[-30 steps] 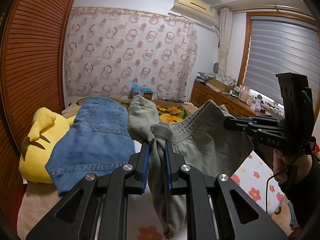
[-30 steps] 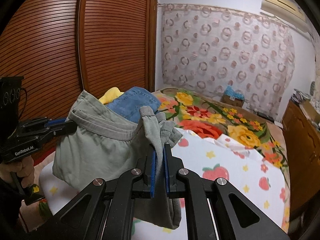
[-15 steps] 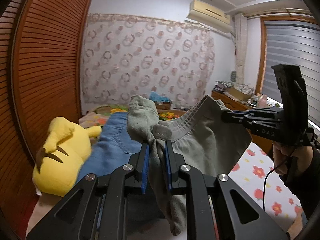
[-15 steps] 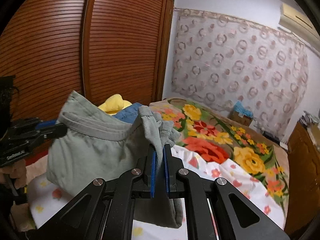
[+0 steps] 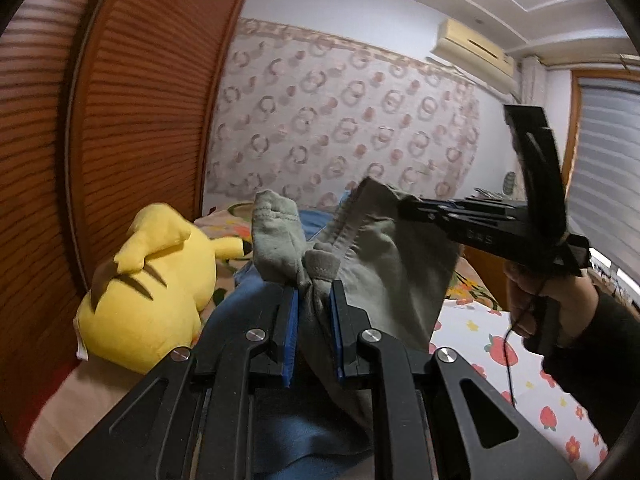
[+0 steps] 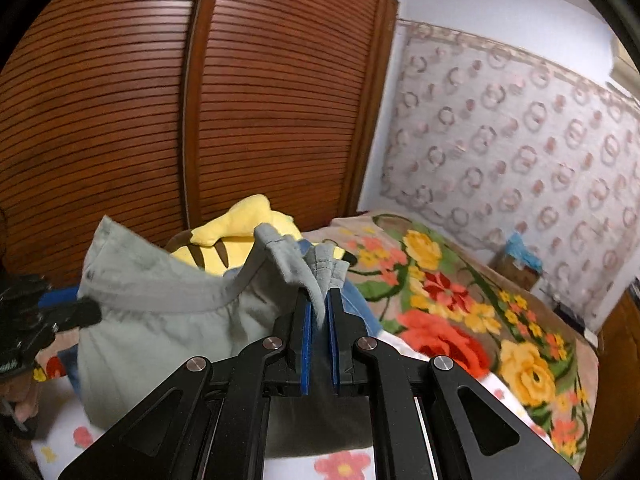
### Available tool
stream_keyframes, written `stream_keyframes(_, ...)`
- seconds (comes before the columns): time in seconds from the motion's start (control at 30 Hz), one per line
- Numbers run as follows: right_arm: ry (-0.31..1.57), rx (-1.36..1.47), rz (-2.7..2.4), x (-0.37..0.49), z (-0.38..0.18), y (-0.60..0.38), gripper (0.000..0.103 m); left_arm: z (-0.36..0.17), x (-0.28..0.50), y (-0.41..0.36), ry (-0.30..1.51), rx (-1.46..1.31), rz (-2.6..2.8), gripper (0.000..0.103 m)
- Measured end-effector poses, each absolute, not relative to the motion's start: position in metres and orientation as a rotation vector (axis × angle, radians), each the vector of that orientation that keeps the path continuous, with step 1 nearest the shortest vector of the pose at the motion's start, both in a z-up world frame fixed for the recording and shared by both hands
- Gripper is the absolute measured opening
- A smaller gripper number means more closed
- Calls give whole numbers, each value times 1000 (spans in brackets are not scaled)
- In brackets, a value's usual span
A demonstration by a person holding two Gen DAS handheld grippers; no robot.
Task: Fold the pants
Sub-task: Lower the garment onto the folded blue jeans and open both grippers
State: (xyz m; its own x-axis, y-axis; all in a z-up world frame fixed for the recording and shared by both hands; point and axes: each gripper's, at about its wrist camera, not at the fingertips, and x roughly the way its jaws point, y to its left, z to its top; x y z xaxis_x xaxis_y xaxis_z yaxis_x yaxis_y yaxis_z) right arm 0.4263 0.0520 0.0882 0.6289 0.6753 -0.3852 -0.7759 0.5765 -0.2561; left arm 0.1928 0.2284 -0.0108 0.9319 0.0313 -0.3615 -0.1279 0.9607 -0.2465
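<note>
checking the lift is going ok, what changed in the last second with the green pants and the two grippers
Both grippers carried the green pants toward the yellow plush and the wooden wardrobe, over the blue jeans, which are now mostly hidden beneath them. The views tilted up, so less of the bed shows. Unchanged: the left gripper and right gripper each stay shut on the waistband, spread between them.

Grey-green pants [image 5: 384,264], yellow plush toy [image 5: 152,292]
</note>
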Motion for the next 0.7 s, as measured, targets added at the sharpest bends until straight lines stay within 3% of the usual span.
stream_keyframes(0.67,338,-437,933,469,85,68,8,-35,178,229,397,-351,219,16)
stream_keyframes(0.7,345,-411,938,470,88,66,15,-37,179,229,403,-347,220,16)
